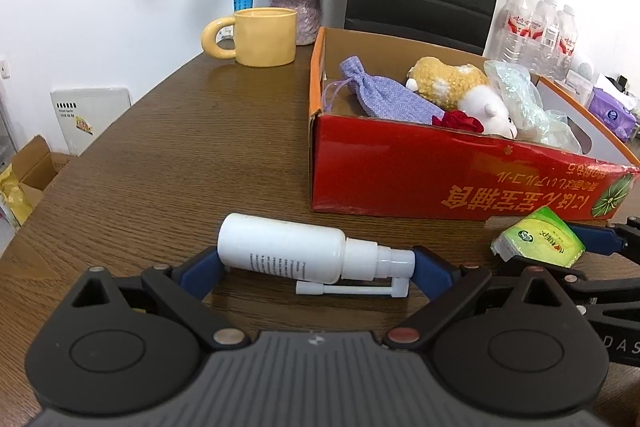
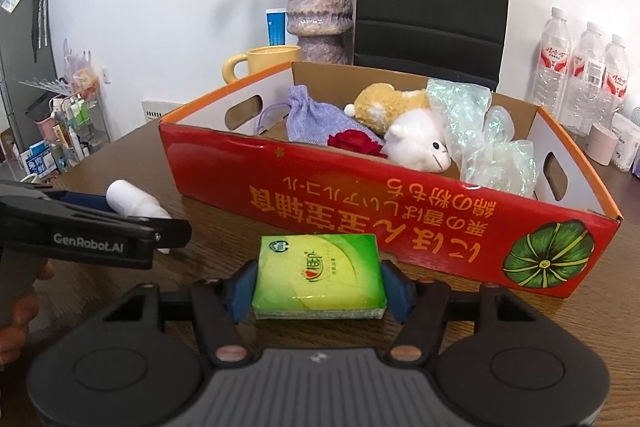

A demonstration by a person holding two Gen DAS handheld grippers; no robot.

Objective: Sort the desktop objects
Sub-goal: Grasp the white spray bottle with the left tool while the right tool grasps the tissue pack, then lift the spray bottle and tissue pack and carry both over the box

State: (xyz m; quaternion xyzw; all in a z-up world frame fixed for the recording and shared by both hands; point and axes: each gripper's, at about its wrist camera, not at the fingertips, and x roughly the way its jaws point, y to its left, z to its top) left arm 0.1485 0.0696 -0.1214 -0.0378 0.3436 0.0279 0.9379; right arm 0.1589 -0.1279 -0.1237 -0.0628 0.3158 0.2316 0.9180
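Both grippers are clamped on things in the lower middle of each frame.

Behind them stands the red cardboard box [image 2: 360,195]. Left gripper [image 1: 316,267] holds the white plastic spray bottle [image 1: 288,247] end to end; right gripper [image 2: 318,291] pinches the green tissue pack [image 2: 318,275]. Lift each straight up, clear of the box's near wall, before releasing.

An office or meeting room: a brown wood-grain table [image 1: 168,147] with a black office chair [image 2: 432,3] pushed up to it, plain white walls, a vase [image 2: 318,7] of dried flowers, a yellow mug [image 1: 264,37], water bottles [image 2: 580,71] and a shelf cart [image 2: 68,123] of supplies by the wall.
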